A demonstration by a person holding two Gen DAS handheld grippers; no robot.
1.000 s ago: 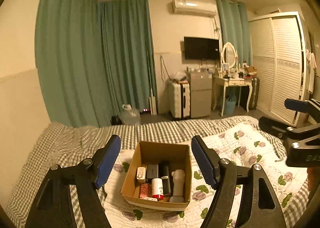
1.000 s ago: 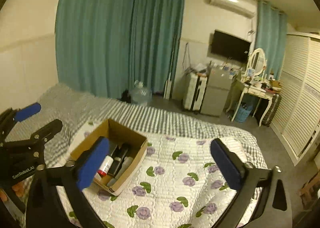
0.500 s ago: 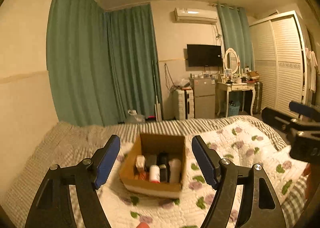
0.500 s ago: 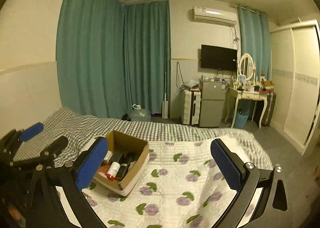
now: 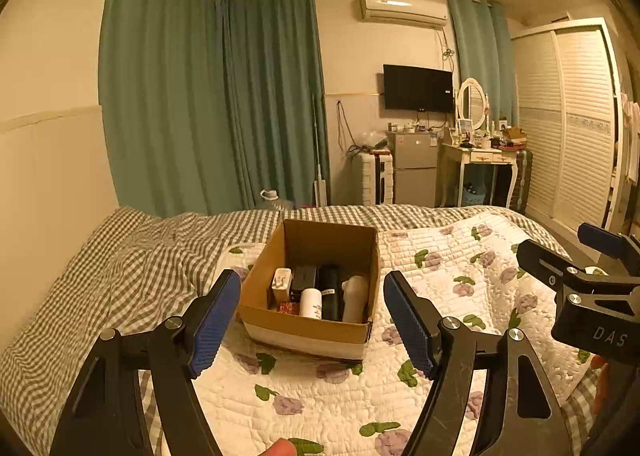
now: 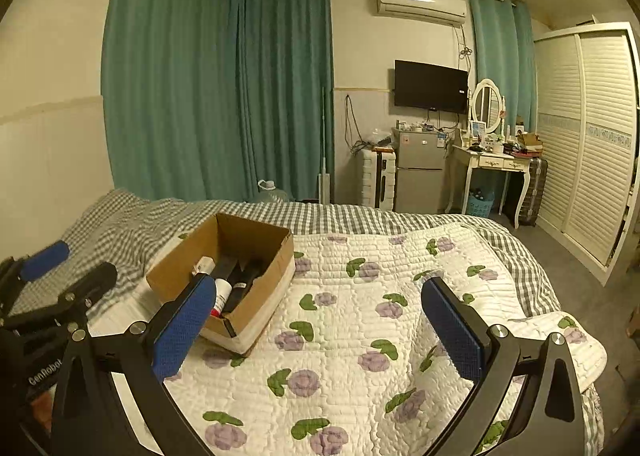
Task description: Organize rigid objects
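An open cardboard box (image 5: pixel 308 326) sits on the flowered quilt (image 5: pixel 448 272). It holds a white charger (image 5: pixel 281 279), a dark block (image 5: pixel 304 277), a black cylinder (image 5: pixel 330 290), a white bottle (image 5: pixel 311 302) and a pale bottle (image 5: pixel 354 296). My left gripper (image 5: pixel 312 322) is open and empty, hovering in front of the box. My right gripper (image 6: pixel 320 328) is open and empty, to the right of the box (image 6: pixel 188 276), over the quilt (image 6: pixel 360 320). Each gripper shows at the edge of the other's view.
The bed has a checked sheet (image 5: pixel 120 268) at left and far edge. Beyond it stand green curtains (image 5: pixel 208 104), a white suitcase (image 5: pixel 374 180), a small fridge (image 5: pixel 414 172), a dressing table (image 5: pixel 480 160) and a wardrobe (image 5: pixel 576 124).
Both wrist views have tilted up and drawn back from the box, so more of the room and the ceiling shows. Both grippers stay open and empty.
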